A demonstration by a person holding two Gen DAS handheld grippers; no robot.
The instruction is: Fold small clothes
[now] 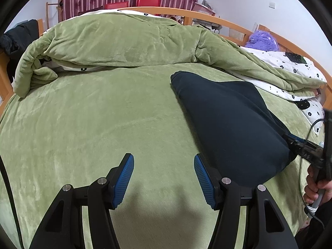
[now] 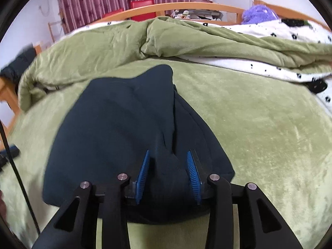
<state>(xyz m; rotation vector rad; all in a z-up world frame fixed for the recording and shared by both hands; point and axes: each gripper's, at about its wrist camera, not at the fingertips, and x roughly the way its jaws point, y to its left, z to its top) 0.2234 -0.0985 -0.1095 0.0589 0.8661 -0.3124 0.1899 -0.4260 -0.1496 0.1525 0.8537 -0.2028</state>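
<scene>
While the dark garment [image 2: 128,137] already lies folded on the bed [image 2: 259,124], right gripper [image 2: 169,172] jaws stand released around its edge, left gripper [image 1: 164,178] empty and open

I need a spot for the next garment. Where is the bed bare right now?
Bare green plush bedspread runs wide from the folded dark navy garment to the rumpled green quilt behind; the open left gripper hangs over it. A narrower strip lies beyond the garment. Crowded: the garment's near end, under the open right gripper.
</scene>
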